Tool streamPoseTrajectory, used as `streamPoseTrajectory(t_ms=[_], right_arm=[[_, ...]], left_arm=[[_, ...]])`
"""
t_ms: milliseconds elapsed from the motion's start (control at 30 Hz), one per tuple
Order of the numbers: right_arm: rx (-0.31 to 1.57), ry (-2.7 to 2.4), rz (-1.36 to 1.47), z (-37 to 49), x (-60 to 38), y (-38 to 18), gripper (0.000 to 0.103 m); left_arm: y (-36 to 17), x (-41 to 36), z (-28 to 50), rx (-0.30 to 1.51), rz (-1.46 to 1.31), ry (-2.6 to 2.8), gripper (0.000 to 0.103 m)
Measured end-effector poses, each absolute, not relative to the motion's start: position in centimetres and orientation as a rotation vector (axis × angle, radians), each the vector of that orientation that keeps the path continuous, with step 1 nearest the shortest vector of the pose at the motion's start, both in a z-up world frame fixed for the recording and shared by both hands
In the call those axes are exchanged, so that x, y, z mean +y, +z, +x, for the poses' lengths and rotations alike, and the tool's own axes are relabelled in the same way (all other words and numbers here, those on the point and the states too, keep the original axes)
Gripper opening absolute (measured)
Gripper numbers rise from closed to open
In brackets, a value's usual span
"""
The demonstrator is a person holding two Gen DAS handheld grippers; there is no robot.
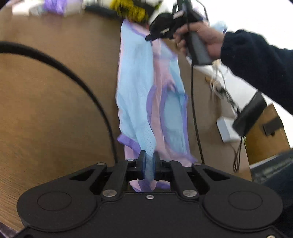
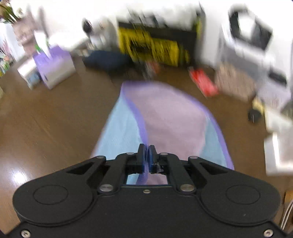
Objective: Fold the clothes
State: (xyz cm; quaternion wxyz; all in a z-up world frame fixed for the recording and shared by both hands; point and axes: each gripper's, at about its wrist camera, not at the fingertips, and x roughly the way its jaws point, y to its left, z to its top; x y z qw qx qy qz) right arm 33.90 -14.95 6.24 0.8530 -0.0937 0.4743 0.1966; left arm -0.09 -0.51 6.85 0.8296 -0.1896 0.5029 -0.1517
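Left wrist view, brown tabletop, both tools clamped on mesh jersey, blurred cluttered room.

A brown wood-grain counter fills the left wrist view. A thick black cable arcs over it from 9 o'clock down toward 6 o'clock. At 3 o'clock a white box lies beside a tangle of thin wires, and a cardboard box stands just past the edge at 4 o'clock. At 12 o'clock sits something yellow, blurred. The right wrist view is smeared: a purple-and-white box at 10 o'clock, a yellow-and-black crate at 12 o'clock, a red object at 2 o'clock, all on dark wooden floor.
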Motion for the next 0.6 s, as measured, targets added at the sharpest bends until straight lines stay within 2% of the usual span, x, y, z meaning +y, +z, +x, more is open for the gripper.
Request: streamPoseTrajectory(t_ms=[33,100,133,400,467,500,567,600], right_arm=[[1.017,0.399,-0.192,34.0,-15.8,5.8,0.038],[0.984,0.416,-0.166,34.6,-16.2,6.4,0.047],[0.96,0.428,-0.151,34.8,-16.3,6.8,0.055],[0.883,0.561,-0.249,39.4,-11.3,7.0,0.054],[0.907,0.571,-0.265,40.8,-10.4,5.7,0.043],[0.915,0.572,-0.268,41.2,-10.3,5.4,0.042],[0.923,0.567,-0.283,41.8,-10.1,4.6,0.034],[0.92,0.57,-0.281,41.7,-10.1,4.4,0.033]], left_arm=[[7.1,-0.7,-0.1,1.063,-0.39,-0.332,0.042],[8.0,-0.6,-0.4,1.011,-0.374,-0.323,0.062],[8.5,-0.2,-0.6,0.966,-0.374,-0.297,0.064],[7.6,1.3,2.3,0.961,-0.474,-0.169,0.064],[6.7,1.1,3.1,1.0,-0.454,-0.148,0.064],[6.4,1.2,3.3,1.02,-0.45,-0.141,0.063],[5.7,1.5,3.5,1.053,-0.459,-0.142,0.056],[5.6,1.7,3.5,1.06,-0.465,-0.15,0.043]])
